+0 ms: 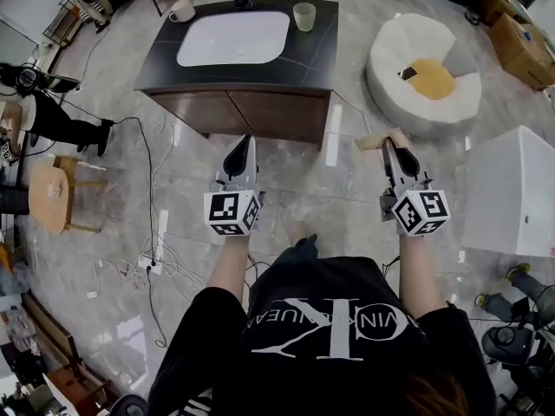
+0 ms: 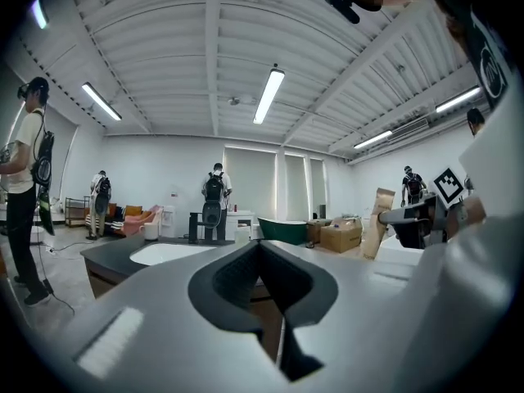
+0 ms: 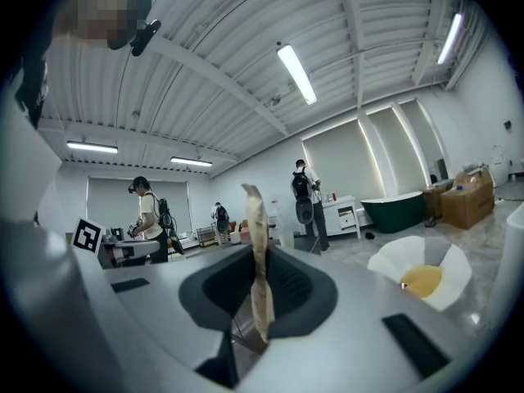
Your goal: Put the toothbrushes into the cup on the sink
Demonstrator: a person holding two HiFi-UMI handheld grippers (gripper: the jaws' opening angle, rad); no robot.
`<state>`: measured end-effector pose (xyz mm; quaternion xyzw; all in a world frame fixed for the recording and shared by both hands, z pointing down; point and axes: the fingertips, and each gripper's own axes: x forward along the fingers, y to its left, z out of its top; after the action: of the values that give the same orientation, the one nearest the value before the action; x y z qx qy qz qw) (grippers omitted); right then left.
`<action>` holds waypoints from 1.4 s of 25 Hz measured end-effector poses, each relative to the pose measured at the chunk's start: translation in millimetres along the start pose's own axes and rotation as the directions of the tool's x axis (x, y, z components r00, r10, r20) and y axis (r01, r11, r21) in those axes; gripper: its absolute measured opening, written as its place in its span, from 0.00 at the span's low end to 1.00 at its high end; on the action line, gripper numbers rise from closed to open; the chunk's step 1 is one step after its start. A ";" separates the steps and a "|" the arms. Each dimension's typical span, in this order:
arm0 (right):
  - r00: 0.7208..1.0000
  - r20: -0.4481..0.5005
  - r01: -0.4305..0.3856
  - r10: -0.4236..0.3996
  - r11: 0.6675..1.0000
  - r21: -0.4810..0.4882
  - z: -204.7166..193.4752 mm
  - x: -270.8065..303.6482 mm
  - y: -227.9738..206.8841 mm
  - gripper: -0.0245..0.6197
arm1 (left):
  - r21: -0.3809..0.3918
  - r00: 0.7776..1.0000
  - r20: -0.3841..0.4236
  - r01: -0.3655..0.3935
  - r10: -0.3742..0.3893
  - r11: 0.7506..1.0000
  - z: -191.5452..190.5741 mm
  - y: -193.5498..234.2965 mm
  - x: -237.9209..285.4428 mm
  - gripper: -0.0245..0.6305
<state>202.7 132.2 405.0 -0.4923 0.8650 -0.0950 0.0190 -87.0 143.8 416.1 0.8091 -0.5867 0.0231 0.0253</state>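
toothbrush (image 1: 371, 142) pinched in right gripper (image 1: 388, 144) — left gripper (image 1: 244, 139) closed, empty.

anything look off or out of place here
The right gripper clamps a thin tan strip crosswise; I cannot tell it is a toothbrush. Loose cables trail over the floor beside the sink cabinet.

Glossy grey floor (image 1: 295, 189) strewn with cables (image 1: 160, 258); a round white seat (image 1: 408, 85), cardboard boxes (image 1: 520, 46), a wooden stool (image 1: 52, 193). Tube lights (image 2: 268, 95) line the ribbed white ceiling (image 2: 164, 47).

One cup (image 1: 304, 16), one toothbrush (image 3: 256, 240), one sink (image 1: 234, 40)
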 end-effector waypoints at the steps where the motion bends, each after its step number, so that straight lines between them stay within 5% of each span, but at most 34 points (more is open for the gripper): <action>1: 1.000 0.002 0.007 -0.007 1.000 0.002 0.6 7.0 0.2 0.11 | 0.002 1.000 0.002 0.010 -0.010 1.000 0.6 5.5 6.2 0.06; 16: 0.998 0.020 0.060 -0.060 0.998 0.019 0.4 69.1 9.0 0.11 | -0.014 0.999 0.005 0.046 -0.046 0.999 -7.3 69.5 49.6 0.06; 35: 1.000 0.009 -0.015 0.015 0.999 0.031 7.7 165.1 -3.4 0.11 | -0.061 0.999 -0.024 -0.026 0.025 0.998 -24.2 123.3 101.3 0.06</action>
<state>121.7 -11.9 408.0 -0.4858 0.8670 -0.1060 0.0313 -172.9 11.1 448.8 0.8000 -0.5972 0.0148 0.0567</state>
